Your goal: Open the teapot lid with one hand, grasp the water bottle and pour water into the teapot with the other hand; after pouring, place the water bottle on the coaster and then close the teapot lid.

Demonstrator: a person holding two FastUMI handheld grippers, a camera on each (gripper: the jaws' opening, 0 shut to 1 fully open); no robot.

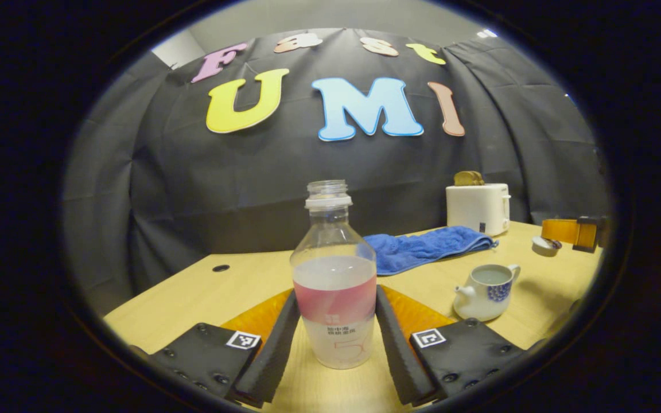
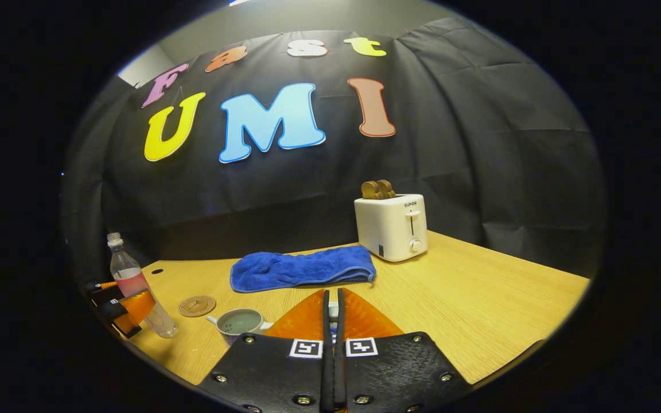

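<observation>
Here the left tool (image 1: pixel 335 338) brackets the water bottle (image 1: pixel 334 275), its two fingers pressed against the lower body on either side; the bottle stands upright with no cap and roughly half full. In the left gripper view the teapot (image 1: pixel 486 291) sits on the desk (image 1: pixel 204 292) at about four o'clock from the bottle, near but apart, its mouth open and liquid visible inside. The right tool (image 2: pixel 333 321) has its fingers drawn almost together around something small and pale, most likely the lid (image 2: pixel 334 310), though too little shows to be sure. In the right gripper view the coaster (image 2: pixel 197 306) lies just at two o'clock from the bottle, bare, with the blue towel (image 2: pixel 302 268) and toaster (image 2: pixel 392 226) farther back.

The main risk, I judge, is spilling: the bottle is uncapped, so a tilt on the way to the coaster would send water over the desk. A loose grip on the smooth plastic could let it slide, and a firm squeeze could push water upward.
</observation>
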